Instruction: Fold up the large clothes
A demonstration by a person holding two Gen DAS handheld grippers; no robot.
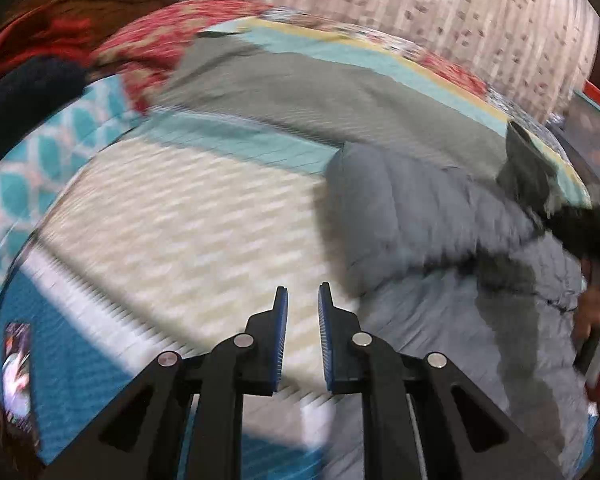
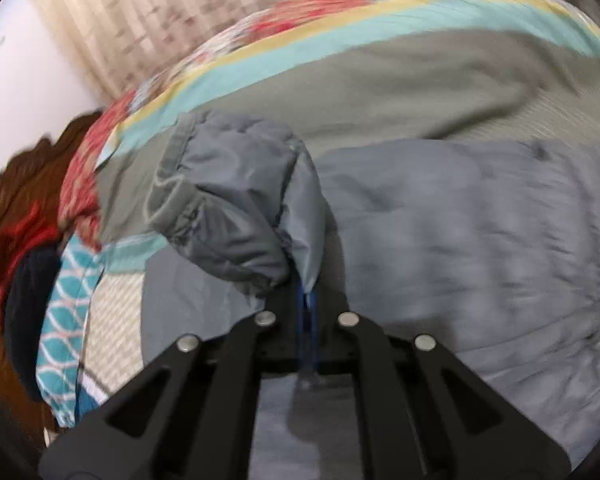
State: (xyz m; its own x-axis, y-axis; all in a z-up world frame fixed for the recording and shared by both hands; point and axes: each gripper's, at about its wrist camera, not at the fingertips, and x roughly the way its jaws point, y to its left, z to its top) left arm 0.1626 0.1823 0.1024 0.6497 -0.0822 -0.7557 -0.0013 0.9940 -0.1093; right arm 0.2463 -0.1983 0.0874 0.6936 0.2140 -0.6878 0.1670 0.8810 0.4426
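Right claw (image 2: 307,296) pinches grey jacket's (image 2: 460,232) sleeve.

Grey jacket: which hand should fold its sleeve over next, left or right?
Right, probably. The right gripper has its jaws shut on the sleeve, while the left gripper is empty, over the bedspread beside the grey jacket.

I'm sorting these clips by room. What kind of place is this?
Most likely a bedroom: a patterned bedspread covers a bed, a curtain hangs behind it, and a grey puffer jacket lies spread on top.
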